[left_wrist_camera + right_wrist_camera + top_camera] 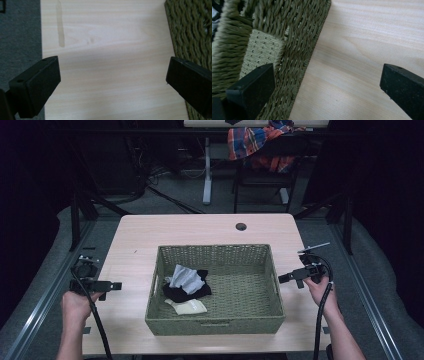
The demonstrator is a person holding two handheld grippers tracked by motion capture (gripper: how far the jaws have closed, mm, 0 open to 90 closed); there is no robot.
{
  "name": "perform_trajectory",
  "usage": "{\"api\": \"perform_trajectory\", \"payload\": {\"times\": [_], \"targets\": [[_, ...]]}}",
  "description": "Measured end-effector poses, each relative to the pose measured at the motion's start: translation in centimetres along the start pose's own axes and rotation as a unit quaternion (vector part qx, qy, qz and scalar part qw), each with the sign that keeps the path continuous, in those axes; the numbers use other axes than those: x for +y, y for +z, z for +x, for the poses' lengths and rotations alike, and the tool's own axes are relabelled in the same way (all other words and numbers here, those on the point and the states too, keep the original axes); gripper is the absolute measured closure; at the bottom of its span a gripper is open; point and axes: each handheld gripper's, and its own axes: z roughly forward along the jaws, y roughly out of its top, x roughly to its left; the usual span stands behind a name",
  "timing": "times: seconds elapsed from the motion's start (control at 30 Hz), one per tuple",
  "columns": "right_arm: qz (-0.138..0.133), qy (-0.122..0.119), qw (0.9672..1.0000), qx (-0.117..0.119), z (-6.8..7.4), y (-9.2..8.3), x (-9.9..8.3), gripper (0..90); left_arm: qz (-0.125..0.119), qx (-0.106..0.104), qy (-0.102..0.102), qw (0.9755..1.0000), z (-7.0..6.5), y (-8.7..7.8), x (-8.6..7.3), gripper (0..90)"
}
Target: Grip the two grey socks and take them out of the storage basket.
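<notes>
Wooden counter [150,232] holds your basket [215,325]; socks [187,290] lie inside at nine o'clock, so your left gripper [117,285] and right gripper [281,279] wait wide and empty beside it.

Light is falling from above onto the table [200,227], leaving its pale wood evenly lit while the room around it is sinking into near black at the left and right edges of the high view. The basket [215,324] is casting a soft shadow inward. The high view is looking slightly soft and grainy. In both gripper views the black jaws at the bottom corners are blurring, perhaps from closeness, and the wood is showing mild glare.
</notes>
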Motion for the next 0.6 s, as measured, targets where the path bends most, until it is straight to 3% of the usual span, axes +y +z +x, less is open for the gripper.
{"api": "perform_trajectory", "payload": {"times": [0.1,0.3,0.47,0.6], "targets": [[0.003,0.002,1.0000,-0.001,-0.1,0.0,0.0,0.0,-0.009,0.000,0.003,1.0000,-0.4,-0.8,0.6,0.0],[0.003,0.002,1.0000,-0.005,0.1,0.1,0.0,0.0,-0.005,-0.006,0.030,0.9995,-1.7,-1.6,1.6,0.0],[0.004,0.002,1.0000,-0.002,0.1,0.1,0.0,0.0,-0.015,-0.003,0.050,0.9986,-3.5,-2.4,2.7,0.0],[0.006,0.004,1.0000,-0.002,-0.2,0.0,-0.1,0.0,-0.022,-0.005,0.078,0.9967,-5.5,-2.8,3.8,0.0]]}}
